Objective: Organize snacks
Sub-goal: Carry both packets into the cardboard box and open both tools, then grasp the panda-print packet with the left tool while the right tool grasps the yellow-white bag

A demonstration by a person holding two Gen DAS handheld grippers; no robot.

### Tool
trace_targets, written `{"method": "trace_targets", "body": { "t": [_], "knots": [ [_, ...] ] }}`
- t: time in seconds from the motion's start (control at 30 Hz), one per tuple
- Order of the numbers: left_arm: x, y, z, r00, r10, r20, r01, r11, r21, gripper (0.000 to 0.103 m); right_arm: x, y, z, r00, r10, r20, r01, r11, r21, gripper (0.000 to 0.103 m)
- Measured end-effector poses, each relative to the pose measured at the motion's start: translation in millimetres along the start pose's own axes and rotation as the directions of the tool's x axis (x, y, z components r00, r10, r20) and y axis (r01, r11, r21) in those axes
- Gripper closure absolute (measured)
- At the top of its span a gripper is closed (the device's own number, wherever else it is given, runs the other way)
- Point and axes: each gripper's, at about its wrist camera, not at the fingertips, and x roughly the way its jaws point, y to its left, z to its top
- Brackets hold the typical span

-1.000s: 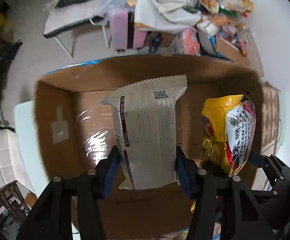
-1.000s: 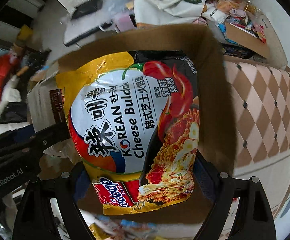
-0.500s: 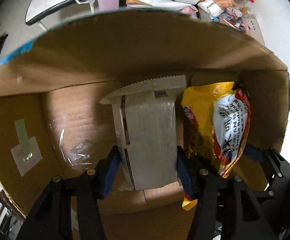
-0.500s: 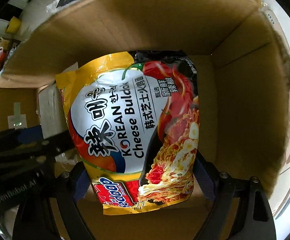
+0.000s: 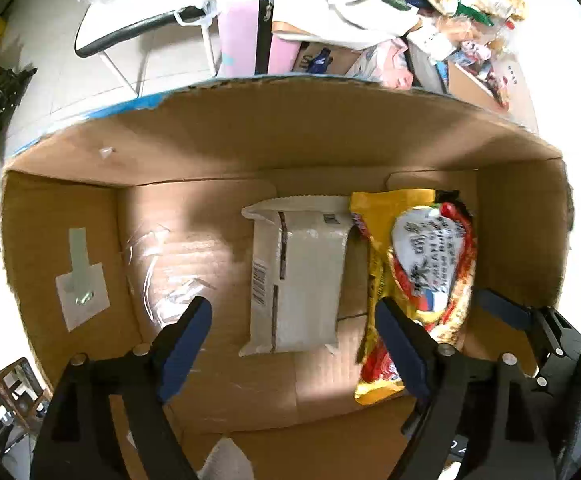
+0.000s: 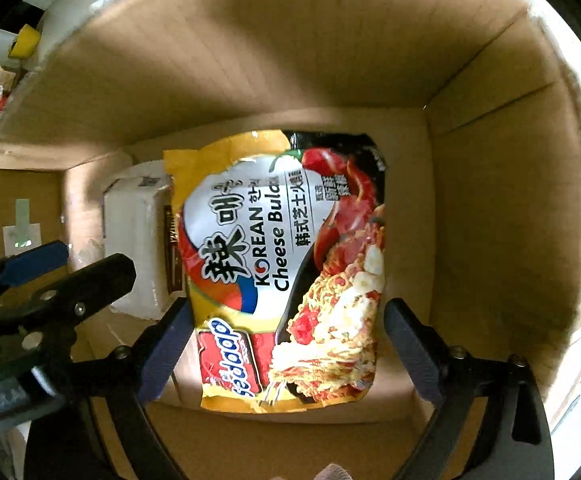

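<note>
A white snack packet (image 5: 296,276) lies flat on the floor of a cardboard box (image 5: 290,140). A yellow Korean cheese noodle packet (image 6: 286,272) lies beside it on the right; it also shows in the left wrist view (image 5: 422,276). My left gripper (image 5: 294,320) is open, its blue pads apart on either side of the white packet and not touching it. My right gripper (image 6: 286,336) is open around the noodle packet's near end, with a gap at each pad. The white packet also shows in the right wrist view (image 6: 138,240).
The box walls (image 6: 490,220) rise close around both grippers. A white label (image 5: 80,284) is stuck on the left wall. Beyond the box are a chair (image 5: 138,28), a pink case (image 5: 242,28) and a heap of snack bags (image 5: 466,8).
Both grippers have opened and let go of their packets, which now lie on the box floor. The grippers have drawn back slightly after lowering into the box.
</note>
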Motion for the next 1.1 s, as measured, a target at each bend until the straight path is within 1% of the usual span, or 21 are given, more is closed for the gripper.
{"method": "trace_targets", "body": {
  "t": [0.07,0.23,0.3,0.33,0.4,0.53,0.57,0.73,0.87,0.97,1.0,1.1],
  "knots": [
    [-9.1,-2.8,-8.5,1.000,-0.012,0.019,0.012,1.000,0.008,0.014,-9.7,-0.2,-4.9,1.000,-0.004,0.021,0.004,1.000,-0.006,0.005],
    [-30.5,-11.6,-29.5,0.996,-0.006,0.084,0.003,0.999,0.034,0.014,-29.7,-4.8,-30.5,0.998,-0.009,0.067,0.010,1.000,-0.016,0.005],
    [-42.9,-15.7,-42.3,0.991,0.005,0.133,-0.009,0.999,0.031,0.014,-37.2,-10.6,-47.0,0.996,-0.009,0.093,0.010,1.000,-0.010,0.005],
    [-48.7,-16.8,-48.3,0.988,0.016,0.155,-0.021,0.999,0.031,0.014,-36.9,-10.2,-60.5,0.994,-0.012,0.110,0.013,1.000,-0.009,0.005],
    [-64.1,-17.7,-63.4,0.977,0.042,0.208,-0.049,0.998,0.032,0.014,-47.2,-12.1,-79.9,0.988,-0.028,0.149,0.030,0.999,-0.014,0.005],
    [-85.0,-21.6,-93.1,0.959,0.049,0.280,-0.063,0.997,0.040,0.014,-68.8,-8.1,-111.4,0.977,-0.037,0.211,0.044,0.999,-0.028,0.005],
    [-90.6,-22.8,-100.2,0.952,0.053,0.300,-0.068,0.997,0.041,0.014,-80.7,-7.4,-116.8,0.974,-0.037,0.225,0.045,0.999,-0.030,0.005],
    [-118.9,-31.0,-137.7,0.918,0.064,0.391,-0.091,0.995,0.051,0.014,-115.0,-4.1,-145.7,0.952,-0.039,0.304,0.051,0.998,-0.032,0.005],
    [-136.1,-37.1,-163.0,0.901,0.060,0.430,-0.096,0.993,0.065,0.014,-134.8,0.0,-170.4,0.939,-0.022,0.343,0.037,0.999,-0.036,0.005],
    [-146.2,-40.1,-179.2,0.892,0.062,0.449,-0.098,0.994,0.058,0.014,-147.1,2.5,-189.9,0.933,-0.011,0.360,0.026,0.999,-0.038,0.005],
    [-148.6,-40.9,-185.0,0.889,0.065,0.453,-0.100,0.994,0.053,0.014,-150.1,2.3,-195.4,0.940,-0.002,0.342,0.016,0.999,-0.038,0.005],
    [-157.0,-42.6,-202.7,0.884,0.065,0.463,-0.096,0.995,0.043,0.014,-156.5,-0.8,-210.7,0.941,0.032,0.338,-0.021,0.999,-0.037,0.005]
  ]
}}
